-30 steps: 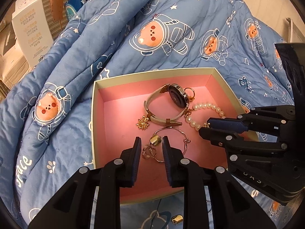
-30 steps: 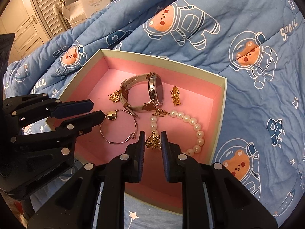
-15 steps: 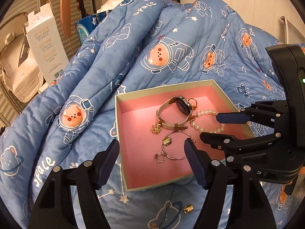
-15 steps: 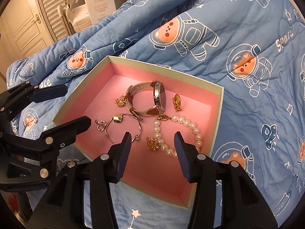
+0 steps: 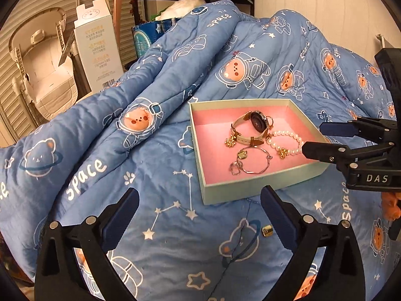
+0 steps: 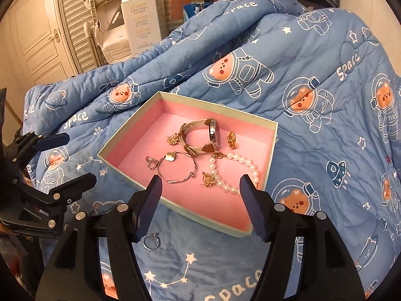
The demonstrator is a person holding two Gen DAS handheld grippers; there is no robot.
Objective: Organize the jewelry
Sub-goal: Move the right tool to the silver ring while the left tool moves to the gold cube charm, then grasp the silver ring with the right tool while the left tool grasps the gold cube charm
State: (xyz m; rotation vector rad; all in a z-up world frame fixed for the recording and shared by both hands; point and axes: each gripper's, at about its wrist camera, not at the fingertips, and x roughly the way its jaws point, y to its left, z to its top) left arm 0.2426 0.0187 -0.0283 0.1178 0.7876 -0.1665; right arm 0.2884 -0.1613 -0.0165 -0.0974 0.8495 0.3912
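With both tongs – left [image 5: 199,213] and right [image 6: 200,202] – opening and empty, we judge the silver ring [image 6: 151,242] on the blanket just outside the pink-lined box [image 6: 175,207] light, stiff and slippery (best pinched across its band).

Both views are evenly lit by warm indoor light. Strong fisheye bending and black vignetting are noted at all edges. Focus is sharp; shadows are soft.
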